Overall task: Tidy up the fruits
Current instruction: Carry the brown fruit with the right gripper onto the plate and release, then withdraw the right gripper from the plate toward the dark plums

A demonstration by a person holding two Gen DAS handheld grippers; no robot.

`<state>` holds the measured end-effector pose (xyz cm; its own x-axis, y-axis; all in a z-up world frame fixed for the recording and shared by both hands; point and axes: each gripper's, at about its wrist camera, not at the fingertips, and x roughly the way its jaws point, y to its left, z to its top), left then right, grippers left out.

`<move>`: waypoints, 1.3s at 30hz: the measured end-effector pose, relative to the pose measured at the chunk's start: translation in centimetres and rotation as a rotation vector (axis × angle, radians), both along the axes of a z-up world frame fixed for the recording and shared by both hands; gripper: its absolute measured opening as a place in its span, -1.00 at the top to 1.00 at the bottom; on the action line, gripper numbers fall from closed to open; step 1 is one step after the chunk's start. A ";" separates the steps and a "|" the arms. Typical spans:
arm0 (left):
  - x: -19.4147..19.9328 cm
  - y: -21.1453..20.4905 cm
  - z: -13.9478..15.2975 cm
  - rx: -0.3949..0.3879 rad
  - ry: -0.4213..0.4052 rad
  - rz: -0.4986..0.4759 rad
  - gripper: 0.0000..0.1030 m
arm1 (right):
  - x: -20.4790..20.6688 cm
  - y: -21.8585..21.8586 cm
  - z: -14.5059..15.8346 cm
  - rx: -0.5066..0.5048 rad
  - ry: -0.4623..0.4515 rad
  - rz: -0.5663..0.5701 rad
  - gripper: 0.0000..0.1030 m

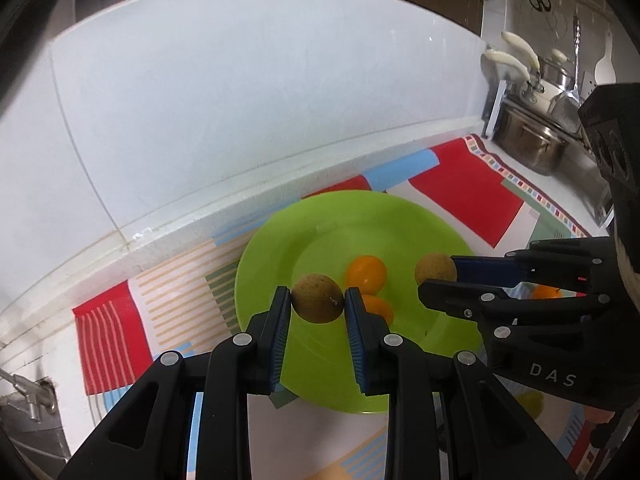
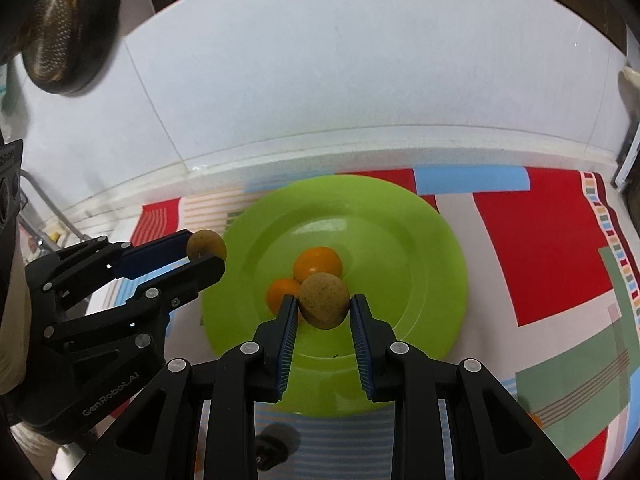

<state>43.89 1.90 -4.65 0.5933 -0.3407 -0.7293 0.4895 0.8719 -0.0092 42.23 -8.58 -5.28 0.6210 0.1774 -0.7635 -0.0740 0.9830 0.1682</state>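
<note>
Left wrist view: close, angled down along its fingers, facing the white tiled wall (image 1: 240,100). Right wrist view: same aim, from the right. Shared: round lime-green plastic plate (image 1: 276,240) (image 2: 420,240), 2 oranges.

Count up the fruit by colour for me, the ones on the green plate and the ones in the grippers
Orange fruits on the green plate: 2
Brown fruits: 2, one in the left gripper at, one in the right gripper at
Total: 4

Your right gripper (image 2: 324,308) clamps a brown fruit (image 2: 324,300) at frame centre, over the green plate (image 2: 420,240) holding two oranges (image 2: 318,264); your left gripper (image 2: 202,254) grips another at left.
</note>
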 end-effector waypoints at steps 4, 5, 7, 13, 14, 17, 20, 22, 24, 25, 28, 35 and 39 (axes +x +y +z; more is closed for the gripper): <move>0.6 -0.1 -0.6 -0.003 0.013 -0.007 0.46 | 0.5 0.1 -0.5 0.002 0.012 -0.006 0.45; 0.6 -0.1 -0.7 -0.004 0.013 -0.008 0.46 | 0.6 0.2 -0.6 0.002 0.014 -0.004 0.45; 0.7 -0.3 -0.8 0.004 0.004 -0.009 0.46 | 0.8 0.3 -0.8 -0.003 0.016 -0.003 0.45; 0.9 -0.1 -0.8 0.009 0.001 0.004 0.19 | 1.0 -0.1 -1.0 0.010 0.023 -0.023 0.24; 0.9 -0.1 -0.7 0.011 -0.002 0.008 0.19 | 1.0 -0.3 -1.0 0.008 0.019 -0.029 0.17; 0.4 0.2 -0.3 0.014 0.000 0.034 0.19 | 0.5 -0.5 -0.6 0.000 0.002 -0.034 0.17; -0.6 0.5 0.3 0.009 0.004 0.052 0.19 | -0.5 -0.7 0.2 -0.006 -0.021 -0.038 0.17; -1.4 0.7 1.0 0.016 -0.006 0.070 0.19 | -1.2 -0.8 0.8 -0.009 -0.038 -0.037 0.17; -2.4 0.8 1.9 0.000 -0.011 0.078 0.19 | -2.0 -1.0 1.3 -0.004 -0.052 -0.038 0.18; -2.7 0.8 2.2 0.002 -0.012 0.082 0.19 | -2.5 -1.1 1.6 -0.002 -0.059 -0.040 0.17; -4.2 0.8 3.4 -0.007 -0.031 0.091 0.17 | -3.7 -1.3 2.6 0.010 -0.083 -0.040 0.17; -8.0 0.8 6.0 -0.046 -0.086 0.123 -0.02 | -6.9 -1.8 4.6 0.020 -0.144 -0.031 0.17; -10.1 0.6 6.8 -0.060 -0.115 0.136 -0.11 | -8.8 -2.3 5.5 0.019 -0.175 -0.032 0.17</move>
